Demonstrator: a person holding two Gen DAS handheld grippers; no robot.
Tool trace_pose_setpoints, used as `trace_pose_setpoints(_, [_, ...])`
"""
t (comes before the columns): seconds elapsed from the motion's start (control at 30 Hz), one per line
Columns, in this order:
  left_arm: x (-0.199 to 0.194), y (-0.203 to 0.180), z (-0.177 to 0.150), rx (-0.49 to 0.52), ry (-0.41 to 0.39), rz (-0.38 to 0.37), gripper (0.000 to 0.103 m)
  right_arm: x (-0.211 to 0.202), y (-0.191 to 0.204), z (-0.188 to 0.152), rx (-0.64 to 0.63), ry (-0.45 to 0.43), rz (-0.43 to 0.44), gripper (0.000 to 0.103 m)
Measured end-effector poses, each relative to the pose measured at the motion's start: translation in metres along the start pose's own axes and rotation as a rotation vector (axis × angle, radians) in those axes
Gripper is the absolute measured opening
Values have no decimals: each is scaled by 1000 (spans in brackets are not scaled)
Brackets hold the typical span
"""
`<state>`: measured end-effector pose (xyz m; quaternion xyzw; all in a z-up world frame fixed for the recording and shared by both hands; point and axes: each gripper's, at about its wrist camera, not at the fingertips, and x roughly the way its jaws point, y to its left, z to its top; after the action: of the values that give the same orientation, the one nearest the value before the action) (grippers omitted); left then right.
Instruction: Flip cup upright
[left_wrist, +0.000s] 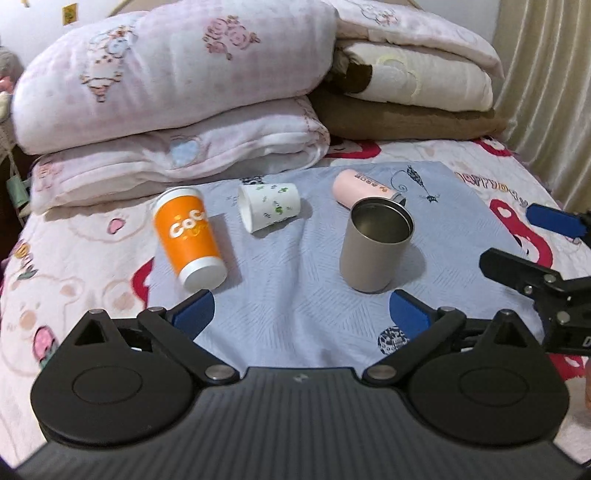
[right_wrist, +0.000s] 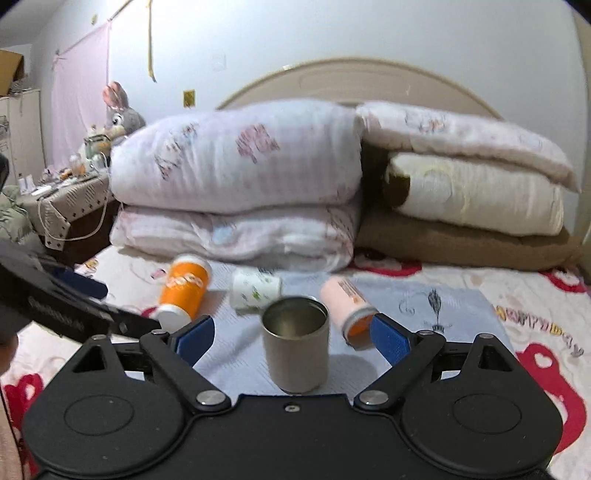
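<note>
Right wrist view: the grey metal cup (right_wrist: 295, 350) stands upright on the pale blue cloth (right_wrist: 424, 306), between the right gripper's (right_wrist: 293, 338) spread jaws, untouched. Behind it lie an orange paper cup (right_wrist: 184, 290), a white leaf-print cup (right_wrist: 255, 291) and a pink tumbler (right_wrist: 345, 302). The left gripper (left_wrist: 301, 312) is likewise spread and empty.

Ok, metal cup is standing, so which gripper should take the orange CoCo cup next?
Probably the left gripper. It is open, and the orange CoCo cup lies on its side just beyond its left finger. The right gripper, also open, faces the upright metal cup instead.
</note>
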<state>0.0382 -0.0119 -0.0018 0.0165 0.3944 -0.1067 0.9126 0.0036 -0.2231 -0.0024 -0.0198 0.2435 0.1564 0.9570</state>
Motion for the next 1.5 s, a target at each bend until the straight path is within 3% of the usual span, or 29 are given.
trace_pose_setpoints(0.23, [-44, 1, -15, -80, -62, 70, 103, -40, 25, 5, -16, -40, -65, 103])
trace_pose_setpoints(0.5, [-58, 2, -30, -117, -47, 163, 103, -52, 36, 2, 52, 62, -183, 103])
trace_pose_setpoints(1.5, [-41, 4, -45, -94, 1, 177, 103, -39, 36, -18, 132, 226, -309, 103])
